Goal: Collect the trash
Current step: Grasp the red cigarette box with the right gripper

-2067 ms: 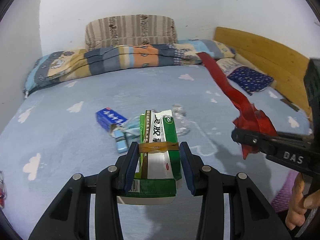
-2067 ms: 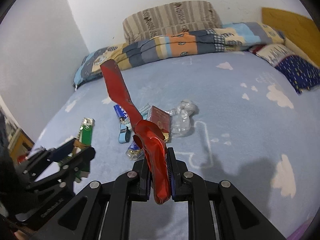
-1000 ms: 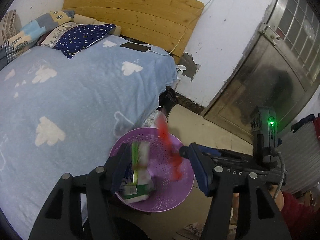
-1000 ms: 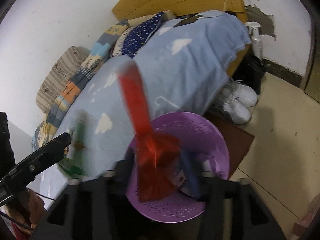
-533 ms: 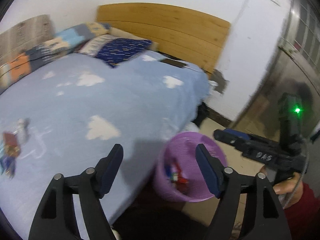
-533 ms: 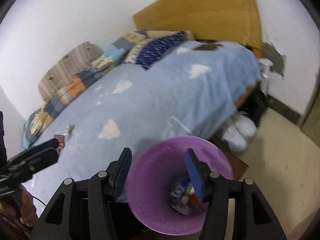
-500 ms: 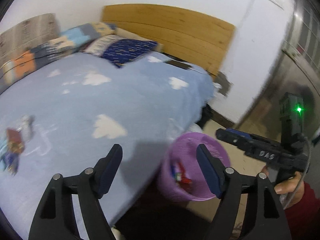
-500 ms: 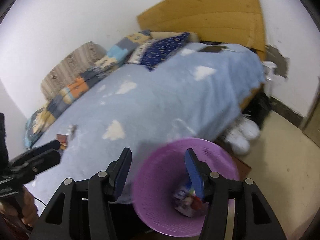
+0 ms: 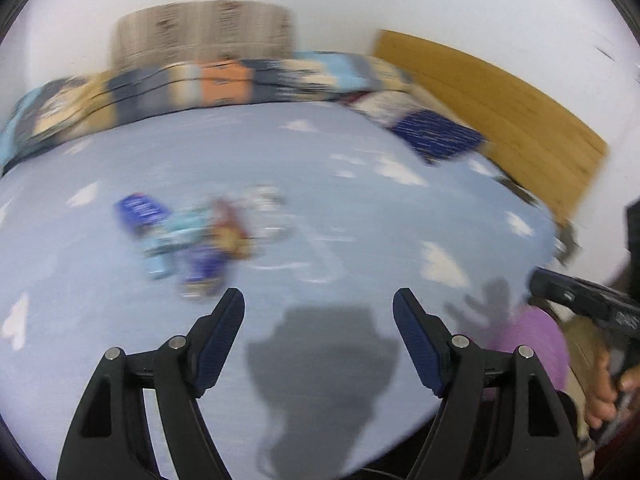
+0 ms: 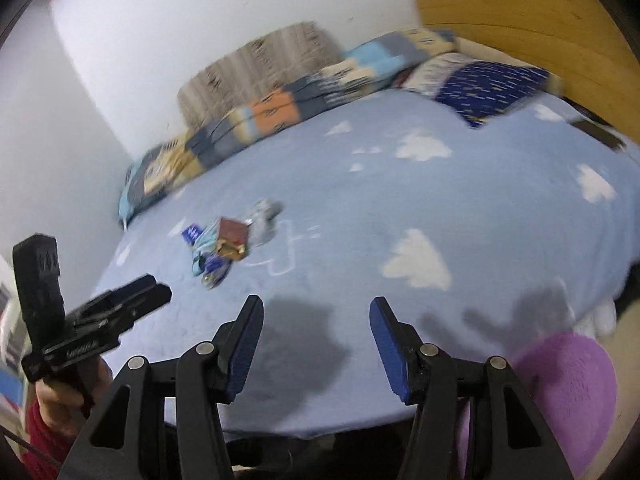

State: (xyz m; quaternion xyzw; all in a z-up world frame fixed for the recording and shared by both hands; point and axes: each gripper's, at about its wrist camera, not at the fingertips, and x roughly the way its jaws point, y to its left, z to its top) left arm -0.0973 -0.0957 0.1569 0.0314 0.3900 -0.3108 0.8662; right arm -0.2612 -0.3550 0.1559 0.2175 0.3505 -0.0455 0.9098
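The left gripper [image 9: 319, 308] has its fingers [image 9: 222, 330] spread wide with nothing between them; they have just been opening. The right gripper [image 10: 316, 318] likewise stands open and empty above the near edge of the bed [image 10: 480, 200]. Farther out, a small heap of trash [image 10: 226, 246] lies on the blue cloud-print cover, left of centre and well apart from both grippers. The purple basket [image 10: 568, 384] sits low at the right, beside the bed's near corner.

A small heap of mixed trash [image 10: 224, 246], blue wrappers, a brown-red packet and crumpled clear plastic, is lying on the cloud-print blue bed [image 10: 400, 184], well apart from the purple perforated plastic basket [image 10: 568, 380].
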